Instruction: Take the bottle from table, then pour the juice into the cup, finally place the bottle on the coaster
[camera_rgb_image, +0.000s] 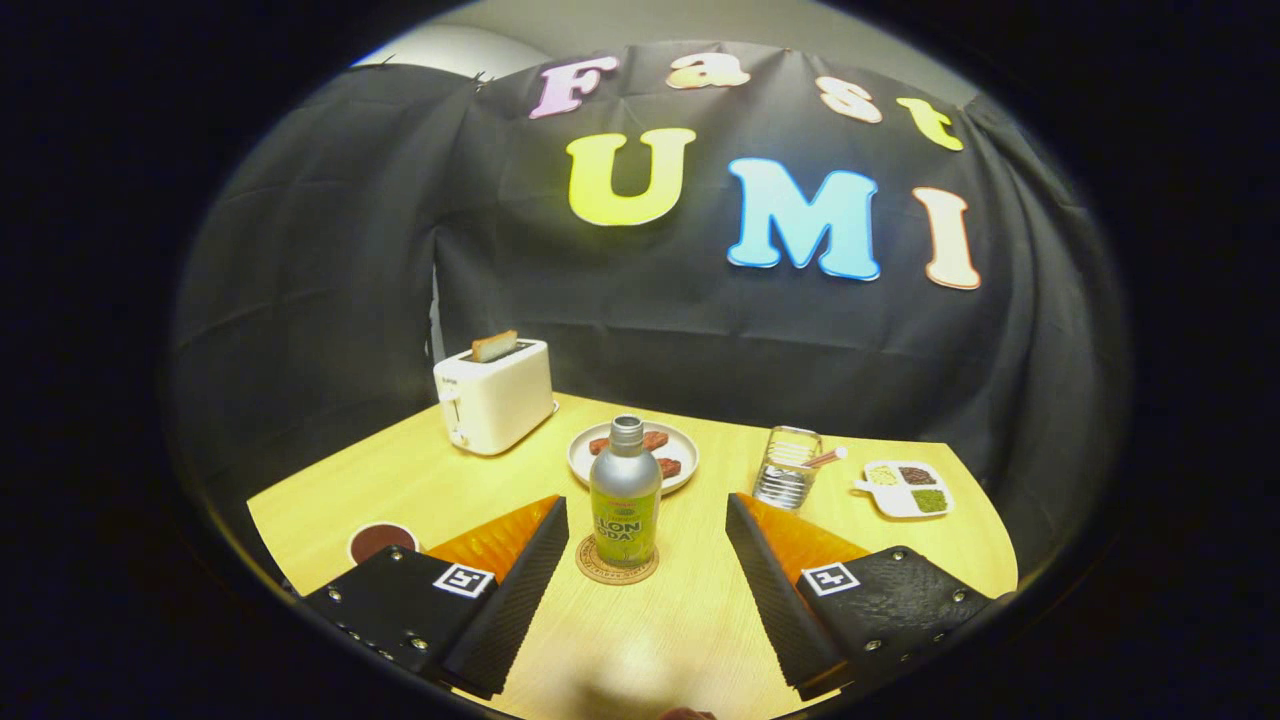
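Booth w/ dark cloth wall behind light wooden table (700, 620); bottle (625, 500) upright on round coaster (617, 562), just ahead of gripper (647, 520) and between its finger lines, touching neither. Gripper fingers (520, 585) spread wide, holding nothing; cup (381, 541) w/ dark liquid just beside left finger. Beyond bottle: plate (632, 456) w/ brown pieces, toaster (494, 398) w/ toast up, far left; clear glass (787, 467) and small divided dish (907, 489) to right, well apart from bottle
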